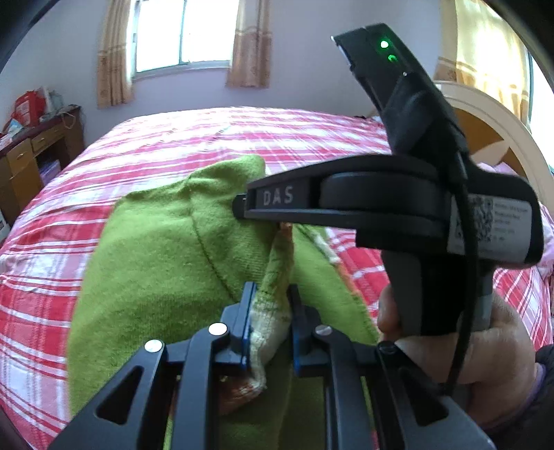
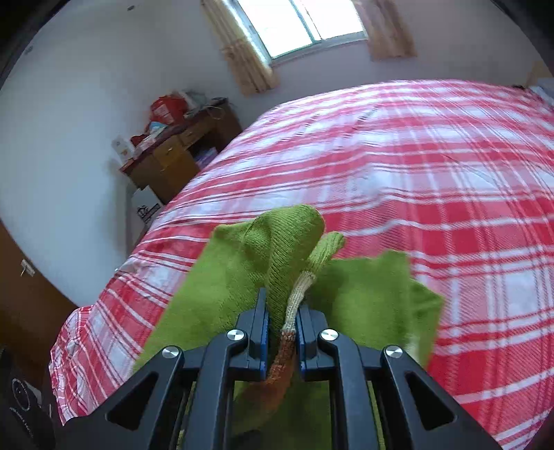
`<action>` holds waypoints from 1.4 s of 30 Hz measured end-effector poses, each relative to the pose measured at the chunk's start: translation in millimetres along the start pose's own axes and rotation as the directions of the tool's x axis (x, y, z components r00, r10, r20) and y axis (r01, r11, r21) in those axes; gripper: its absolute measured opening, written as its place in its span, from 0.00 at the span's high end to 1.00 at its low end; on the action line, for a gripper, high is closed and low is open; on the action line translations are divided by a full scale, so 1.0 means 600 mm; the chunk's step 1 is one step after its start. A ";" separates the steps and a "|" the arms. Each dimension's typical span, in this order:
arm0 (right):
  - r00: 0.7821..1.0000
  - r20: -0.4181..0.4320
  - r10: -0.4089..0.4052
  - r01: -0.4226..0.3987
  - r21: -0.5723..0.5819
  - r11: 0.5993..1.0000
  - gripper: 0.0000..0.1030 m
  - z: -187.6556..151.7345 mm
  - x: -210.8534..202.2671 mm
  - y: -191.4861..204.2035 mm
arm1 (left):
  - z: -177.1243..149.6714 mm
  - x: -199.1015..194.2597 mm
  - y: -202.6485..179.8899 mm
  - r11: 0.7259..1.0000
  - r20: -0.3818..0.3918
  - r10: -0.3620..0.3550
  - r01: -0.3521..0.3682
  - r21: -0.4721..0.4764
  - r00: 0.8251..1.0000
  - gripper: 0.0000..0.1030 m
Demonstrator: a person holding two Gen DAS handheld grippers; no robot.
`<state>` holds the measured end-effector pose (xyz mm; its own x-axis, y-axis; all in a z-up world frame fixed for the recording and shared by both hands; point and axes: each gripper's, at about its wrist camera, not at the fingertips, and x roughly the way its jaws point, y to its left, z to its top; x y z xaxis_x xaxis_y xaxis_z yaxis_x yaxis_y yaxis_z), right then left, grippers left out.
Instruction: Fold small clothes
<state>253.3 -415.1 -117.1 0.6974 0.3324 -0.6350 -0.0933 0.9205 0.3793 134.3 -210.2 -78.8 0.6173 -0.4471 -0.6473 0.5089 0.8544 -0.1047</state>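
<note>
Hanging bunched from both claws: green knit garment [image 1: 155, 249].

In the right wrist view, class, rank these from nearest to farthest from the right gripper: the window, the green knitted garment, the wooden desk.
1. Green knitted garment: pinched between the jaws of the right gripper, over the plaid bed.
2. Wooden desk: against the wall, off the bed's far left corner.
3. Window: high on the far wall, between the curtains.
</note>
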 end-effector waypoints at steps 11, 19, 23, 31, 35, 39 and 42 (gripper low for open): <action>0.998 -0.041 -0.051 0.055 0.087 0.995 0.89 -0.044 0.008 -0.086 | -0.003 0.042 -0.017 0.999 -0.057 -0.015 0.017 0.037 0.998 0.84; 0.999 -0.015 -0.049 0.050 0.158 0.986 0.84 -0.067 -0.031 -0.102 | -0.014 -0.047 0.004 0.994 -0.049 -0.091 0.094 0.062 0.995 0.55; 0.987 0.016 -0.161 0.157 0.147 0.977 0.81 -0.104 -0.108 -0.100 | -0.055 -0.121 0.073 0.996 0.014 -0.083 0.082 0.039 0.996 0.25; 0.992 0.103 -0.068 0.064 0.042 0.997 0.64 -0.168 -0.239 0.017 | -0.106 -0.152 0.158 0.996 0.001 0.047 -0.047 -0.079 0.999 0.25; 0.997 0.061 -0.040 0.047 -0.123 0.991 0.39 -0.168 -0.211 0.101 | -0.118 -0.152 0.177 0.985 -0.035 0.071 -0.076 -0.152 0.997 0.25; 0.993 -0.058 -0.104 0.087 -0.244 0.966 0.42 -0.179 -0.133 0.128 | -0.127 -0.163 0.185 0.981 -0.043 0.096 -0.102 -0.164 0.994 0.25; 0.965 -0.125 -0.231 0.189 -0.280 0.941 0.84 -0.200 -0.085 0.106 | -0.131 -0.170 0.192 0.980 -0.044 0.100 -0.106 -0.171 0.994 0.24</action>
<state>126.4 -349.1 -141.4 0.6055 0.1336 -0.7846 -0.1549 0.9867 0.0484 83.0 -45.1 -84.0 0.6384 -0.3475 -0.6868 0.3305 0.9296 -0.1633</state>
